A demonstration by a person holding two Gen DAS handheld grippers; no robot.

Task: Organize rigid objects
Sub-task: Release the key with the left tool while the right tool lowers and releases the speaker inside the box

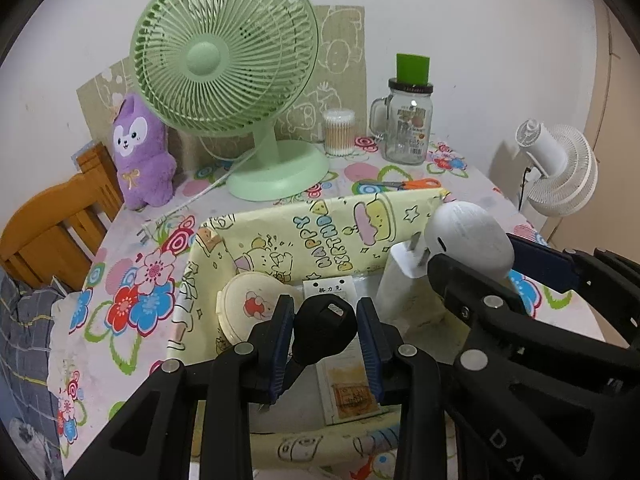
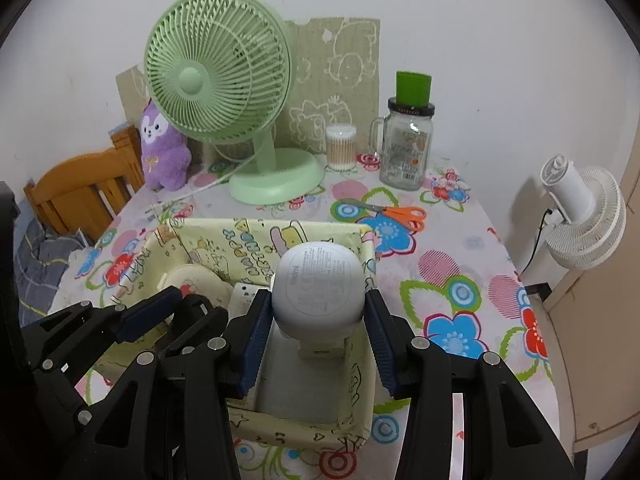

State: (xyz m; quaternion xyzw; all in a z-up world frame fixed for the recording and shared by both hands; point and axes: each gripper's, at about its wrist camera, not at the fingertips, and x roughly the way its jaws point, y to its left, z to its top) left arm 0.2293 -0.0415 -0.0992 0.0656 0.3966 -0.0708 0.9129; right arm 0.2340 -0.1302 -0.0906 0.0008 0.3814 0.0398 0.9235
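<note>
A yellow cartoon-print storage box [image 1: 332, 224] sits on the floral table; it also shows in the right wrist view [image 2: 256, 240]. My left gripper [image 1: 325, 322] is shut on a black rounded object [image 1: 324, 330] and holds it over the box. My right gripper [image 2: 318, 314] is shut on a white egg-shaped device [image 2: 318, 288] over the box's right side; the device shows in the left wrist view [image 1: 468, 236]. Inside the box lie a round cream case [image 1: 250, 304], a white charger plug [image 1: 408, 258] and a flat card pack [image 1: 348, 384].
A green desk fan [image 1: 228, 56], purple plush [image 1: 140, 156], cotton-swab tub [image 1: 339, 132], glass jar with green cup on top [image 1: 408, 120] and orange scissors [image 1: 412, 184] stand behind the box. A white clip fan [image 2: 580, 216] is at right, a wooden chair [image 1: 52, 232] at left.
</note>
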